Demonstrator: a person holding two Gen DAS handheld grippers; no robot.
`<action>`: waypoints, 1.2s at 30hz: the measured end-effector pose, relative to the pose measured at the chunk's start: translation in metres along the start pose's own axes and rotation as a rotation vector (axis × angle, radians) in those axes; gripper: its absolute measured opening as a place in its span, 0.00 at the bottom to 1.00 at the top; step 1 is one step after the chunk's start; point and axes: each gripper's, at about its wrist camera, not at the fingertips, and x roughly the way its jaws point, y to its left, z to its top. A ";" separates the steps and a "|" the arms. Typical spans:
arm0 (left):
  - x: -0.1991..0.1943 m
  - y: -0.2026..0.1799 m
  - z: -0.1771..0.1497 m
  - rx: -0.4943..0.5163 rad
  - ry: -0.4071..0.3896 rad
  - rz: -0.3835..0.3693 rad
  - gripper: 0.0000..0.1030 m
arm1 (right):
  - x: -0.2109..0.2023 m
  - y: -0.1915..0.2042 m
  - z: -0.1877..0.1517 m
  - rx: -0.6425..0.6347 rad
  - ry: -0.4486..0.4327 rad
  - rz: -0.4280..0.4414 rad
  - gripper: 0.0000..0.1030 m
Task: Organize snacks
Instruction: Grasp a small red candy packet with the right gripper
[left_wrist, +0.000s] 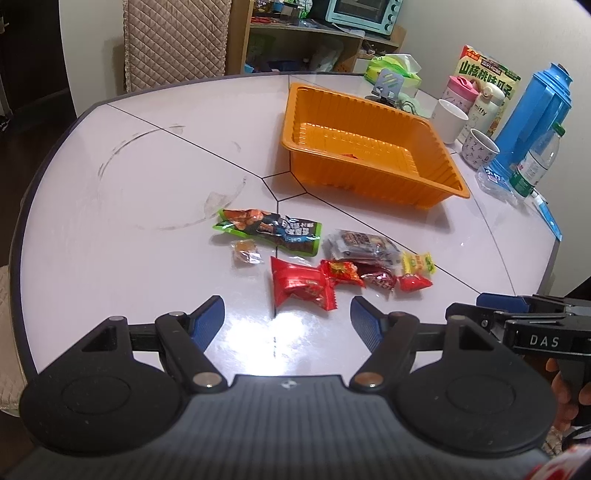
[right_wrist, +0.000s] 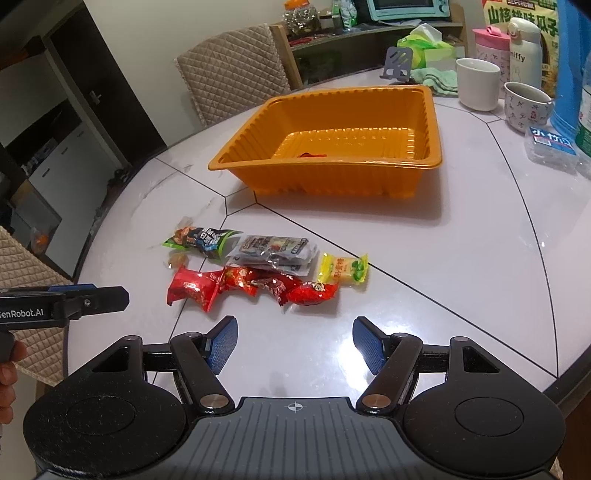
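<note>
- The snacks (right_wrist: 258, 273) lay bunched on the surface (right_wrist: 424, 295), just in front of both tongs and apart from the orange tray (right_wrist: 325, 173).
- The tray held one small red item, so you were early in the sorting, by my judgement.
- Your left tongs (left_wrist: 287, 321) and right tongs (right_wrist: 293, 341) were spread wide, gripping nothing.
- Next, you needed to lower onto the nearest red packet (right_wrist: 192, 290).

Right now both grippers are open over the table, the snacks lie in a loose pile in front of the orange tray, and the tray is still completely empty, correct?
Not quite: the orange tray already holds one small red item on its floor, seen in the right wrist view. The rest stands: left gripper and right gripper open, snacks piled in front.
</note>
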 end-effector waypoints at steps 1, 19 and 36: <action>0.001 0.001 0.001 0.000 0.001 0.002 0.70 | 0.001 0.000 0.001 -0.004 -0.002 -0.002 0.67; 0.033 0.019 0.012 -0.001 0.035 0.019 0.70 | 0.050 0.001 0.021 -0.170 -0.009 0.025 0.52; 0.052 0.015 0.014 0.023 0.069 0.005 0.70 | 0.068 0.003 0.007 -0.233 0.069 0.081 0.51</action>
